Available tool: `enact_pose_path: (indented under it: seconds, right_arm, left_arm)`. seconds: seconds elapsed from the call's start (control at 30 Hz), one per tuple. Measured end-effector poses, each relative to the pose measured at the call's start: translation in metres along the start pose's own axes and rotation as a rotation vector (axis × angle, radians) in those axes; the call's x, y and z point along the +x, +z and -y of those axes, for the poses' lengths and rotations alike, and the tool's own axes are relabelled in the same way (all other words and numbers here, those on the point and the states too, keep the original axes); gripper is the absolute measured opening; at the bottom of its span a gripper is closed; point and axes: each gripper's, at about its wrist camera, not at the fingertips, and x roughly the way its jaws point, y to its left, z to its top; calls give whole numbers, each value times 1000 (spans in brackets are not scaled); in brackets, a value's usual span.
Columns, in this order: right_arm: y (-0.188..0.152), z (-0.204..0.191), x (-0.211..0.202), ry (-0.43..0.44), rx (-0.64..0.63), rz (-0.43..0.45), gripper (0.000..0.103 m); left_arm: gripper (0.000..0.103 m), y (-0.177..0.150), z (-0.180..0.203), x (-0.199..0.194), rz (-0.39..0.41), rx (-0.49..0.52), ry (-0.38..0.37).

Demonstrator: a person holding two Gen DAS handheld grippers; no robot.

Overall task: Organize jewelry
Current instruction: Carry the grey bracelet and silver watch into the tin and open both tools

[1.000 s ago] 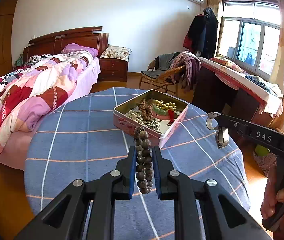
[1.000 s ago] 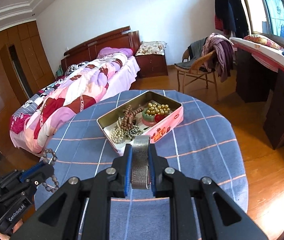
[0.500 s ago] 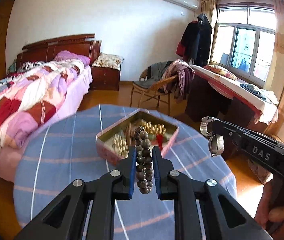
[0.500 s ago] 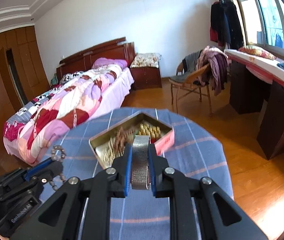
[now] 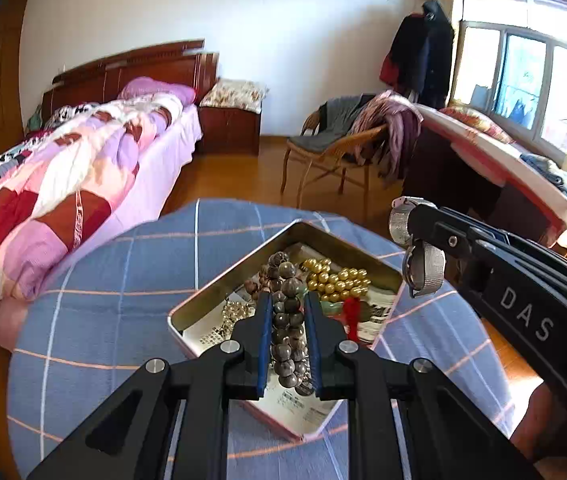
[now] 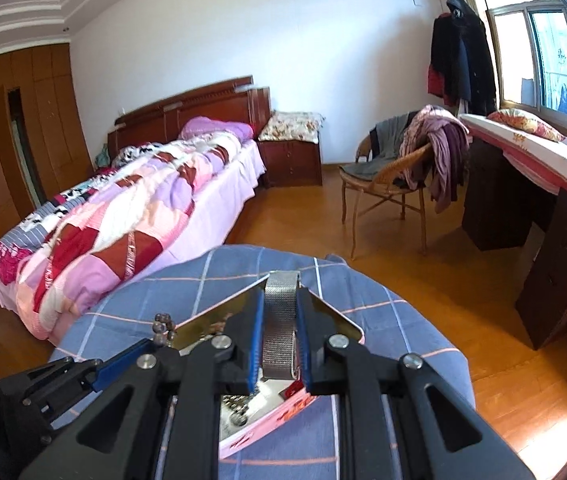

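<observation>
Looking along left gripper [image 5: 287,320]: jaws closed on a dark wooden bead bracelet [image 5: 288,322], which stands upright between the blue pads and hangs over the open tin [image 5: 203,296].
Right gripper [image 6: 279,338]: jaws clamped on a silver mesh watch band [image 6: 278,332], held over the tin's far corner.
Only in left wrist view: the tin's contents, namely gold beads [image 5: 339,278], a pale beaded strand [image 5: 233,312], brown beads, something green and a red piece [image 5: 350,316], all lying on printed paper lining the bottom.
Also only there: the right gripper seen from the side, its watch [image 5: 423,272] showing a round case below the band, up and to the right of the tin, apart from it.
Only in right wrist view: the tin's pink outer wall [image 6: 279,414] with a printed pattern; the left gripper's tip at lower left, with a few beads showing above it.
Blocking: in the right wrist view the fingers and band cover most of the tin's inside; in the left wrist view the bracelet hides the tin's middle.
Table: round, with a blue checked cloth [image 5: 103,300]; the tin sits on it.
Surroundings: a bed with a patchwork quilt [image 6: 123,216] at left, a wicker chair [image 6: 387,184] draped with clothes, a long desk under the window at right, dark coats hanging by the window.
</observation>
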Motion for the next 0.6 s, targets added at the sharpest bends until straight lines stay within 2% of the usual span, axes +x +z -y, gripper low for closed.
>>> enact_pose_path:
  seconds: [0.27,0.6]
  right_arm:
    - [-3,13,44,-8,21,-98,19]
    - [-9,17,88,13,27,-206,19]
  left_arm:
    - [16,-3,3,40,-69,-3,19]
    - [15,-5,4,66,-101,6,49]
